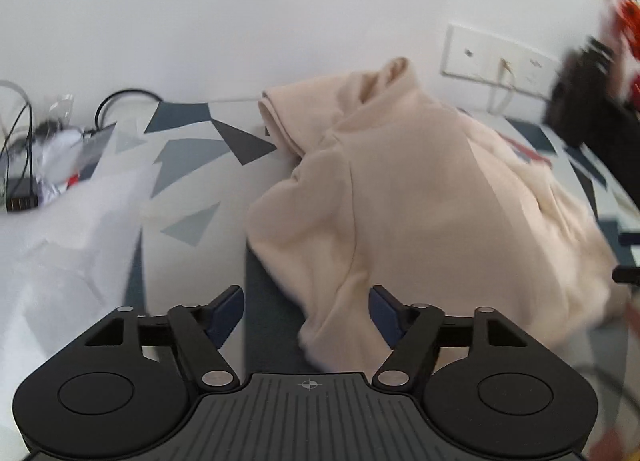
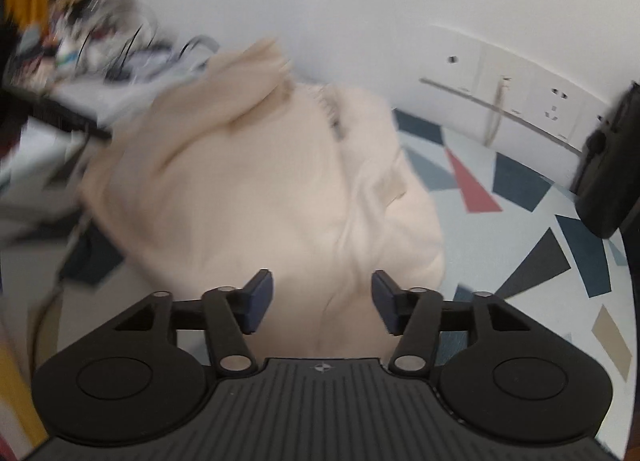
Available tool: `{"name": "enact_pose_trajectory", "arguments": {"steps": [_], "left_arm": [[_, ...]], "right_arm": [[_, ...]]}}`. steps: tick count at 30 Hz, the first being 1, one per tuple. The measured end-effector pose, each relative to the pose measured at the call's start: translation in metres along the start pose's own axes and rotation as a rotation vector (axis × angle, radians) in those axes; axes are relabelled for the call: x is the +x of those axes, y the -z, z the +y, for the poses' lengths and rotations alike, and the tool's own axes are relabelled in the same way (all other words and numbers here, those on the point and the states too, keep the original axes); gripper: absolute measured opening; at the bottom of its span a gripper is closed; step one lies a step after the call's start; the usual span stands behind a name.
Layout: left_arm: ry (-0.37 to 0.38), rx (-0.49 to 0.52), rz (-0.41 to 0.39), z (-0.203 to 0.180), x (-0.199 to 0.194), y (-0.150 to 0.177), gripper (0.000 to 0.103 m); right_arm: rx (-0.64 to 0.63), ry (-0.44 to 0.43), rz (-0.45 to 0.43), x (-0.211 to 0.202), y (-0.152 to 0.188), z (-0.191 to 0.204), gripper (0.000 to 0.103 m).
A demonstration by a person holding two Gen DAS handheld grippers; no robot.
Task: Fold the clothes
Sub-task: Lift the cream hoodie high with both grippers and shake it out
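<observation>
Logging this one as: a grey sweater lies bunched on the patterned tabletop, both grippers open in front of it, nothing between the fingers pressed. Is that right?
Not quite: the sweater is cream, not grey, as the left wrist view shows and the right wrist view confirms. The rest stands: it lies bunched on the patterned tabletop, and the left gripper and right gripper are both open, gripping nothing.

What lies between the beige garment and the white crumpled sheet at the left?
In the left wrist view, only bare patterned tablecloth separates the beige garment from the white crumpled sheet.
</observation>
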State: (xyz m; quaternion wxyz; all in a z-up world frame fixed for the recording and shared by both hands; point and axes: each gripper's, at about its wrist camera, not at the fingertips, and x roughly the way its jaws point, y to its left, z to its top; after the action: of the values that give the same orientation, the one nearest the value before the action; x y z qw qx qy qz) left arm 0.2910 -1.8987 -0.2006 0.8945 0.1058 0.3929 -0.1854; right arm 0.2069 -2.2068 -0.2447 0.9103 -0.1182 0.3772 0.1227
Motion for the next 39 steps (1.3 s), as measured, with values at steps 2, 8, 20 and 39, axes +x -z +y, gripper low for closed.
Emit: {"name": "enact_pose_trajectory", "arguments": {"steps": [2, 8, 20, 39], "left_arm": [[0.013, 0.083, -0.010, 0.000, -0.007, 0.010, 0.081], [0.045, 0.355, -0.030, -0.006, -0.015, 0.038, 0.095], [0.031, 0.646, -0.146, -0.031, 0.014, 0.057, 0.102], [0.181, 0.366, -0.221, -0.019, 0.015, 0.011, 0.018]], "right_arm": [[-0.054, 0.022, 0.032, 0.003, 0.010, 0.015, 0.068], [-0.172, 0.147, 0.048, 0.015, 0.025, 0.054, 0.078], [-0.003, 0.244, 0.036, 0.029, -0.002, 0.050, 0.057], [-0.126, 0.252, 0.056, 0.013, 0.029, 0.061, 0.051]]}}
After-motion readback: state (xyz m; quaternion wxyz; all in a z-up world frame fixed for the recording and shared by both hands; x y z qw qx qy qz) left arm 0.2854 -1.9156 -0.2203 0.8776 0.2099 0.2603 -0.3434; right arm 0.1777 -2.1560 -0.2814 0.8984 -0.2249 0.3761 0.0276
